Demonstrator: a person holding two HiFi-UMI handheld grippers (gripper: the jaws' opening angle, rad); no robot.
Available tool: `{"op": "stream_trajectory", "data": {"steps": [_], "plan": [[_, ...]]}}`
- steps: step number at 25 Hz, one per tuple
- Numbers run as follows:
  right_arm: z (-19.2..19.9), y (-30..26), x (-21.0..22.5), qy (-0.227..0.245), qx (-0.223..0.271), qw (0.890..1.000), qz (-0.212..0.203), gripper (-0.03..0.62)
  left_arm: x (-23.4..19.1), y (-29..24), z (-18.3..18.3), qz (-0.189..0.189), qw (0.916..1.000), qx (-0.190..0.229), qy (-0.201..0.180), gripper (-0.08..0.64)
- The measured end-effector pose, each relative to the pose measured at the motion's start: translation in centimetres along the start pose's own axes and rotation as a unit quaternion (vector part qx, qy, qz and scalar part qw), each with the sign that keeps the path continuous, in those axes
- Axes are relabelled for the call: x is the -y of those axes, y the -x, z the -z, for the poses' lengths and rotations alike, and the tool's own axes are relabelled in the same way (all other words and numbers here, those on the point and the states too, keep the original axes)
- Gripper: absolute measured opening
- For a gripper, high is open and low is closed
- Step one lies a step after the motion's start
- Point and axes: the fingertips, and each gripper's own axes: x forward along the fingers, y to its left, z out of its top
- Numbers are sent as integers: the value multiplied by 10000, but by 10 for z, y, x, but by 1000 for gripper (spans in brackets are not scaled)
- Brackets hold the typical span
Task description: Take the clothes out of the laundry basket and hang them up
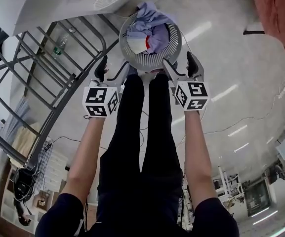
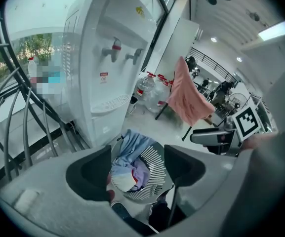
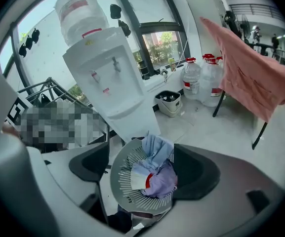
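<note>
Your left gripper [image 1: 110, 73] [image 2: 136, 169]: jaws wide apart, nothing clamped. Your right gripper [image 1: 181, 69] [image 3: 142, 169]: same, jaws wide, nothing between the pads.

The laundry basket [image 1: 149, 60] [image 2: 154, 164] [image 3: 120, 174] (round, grey, slatted wall) sits on the floor [image 1: 231, 48] past both sets of jaws. Each gripper view frames it in the gap between the jaws. No contact with either gripper. In the head view the basket lies between the two grippers, just beyond their tips.

The clothes [image 1: 152, 21] [image 2: 132, 147] [image 3: 157, 149] are in the basket: a light blue piece spilling over the rim on the side away from your jaws, a lilac piece beside it, and a white piece with a red edge [image 1: 138, 44] on top, nearer the jaws.

Beyond the basket, straight out from the jaws: a white water dispenser [image 2: 107, 58] [image 3: 112, 83]. Out past the right jaw of each gripper: a pink garment [image 2: 186, 98] [image 3: 251, 68] draped over a dark-legged stand, with large water bottles [image 3: 201, 80] on the floor next to it.

Outboard of the left gripper: a dark metal tube rack [image 1: 43, 142].

Your legs [image 1: 142, 132] in dark trousers run down toward the basket between your forearms. Your feet end right at its near rim.
</note>
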Motion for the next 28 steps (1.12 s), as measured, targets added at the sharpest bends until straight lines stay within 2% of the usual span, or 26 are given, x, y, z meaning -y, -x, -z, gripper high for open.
{"op": "stream_trajectory", "data": {"steps": [7,19,21,23,28], "plan": [[6,-63,30,424,-235,9986,-208,403,0,-32,15,-112,9998,-92,135,324],[32,-180,105,894,-811,9926,-135,397,-18,-54,41,-387,9979,-257,444,324],[37,-194,112,978,-911,9909,-133,376,-18,-54,45,-432,9973,-286,518,324],[41,-208,118,1030,-994,9896,-118,325,-18,-54,48,-465,9968,-301,580,324],[50,-233,124,1304,-1241,9836,-90,313,-28,-53,53,-589,9928,-162,1033,324]]}}
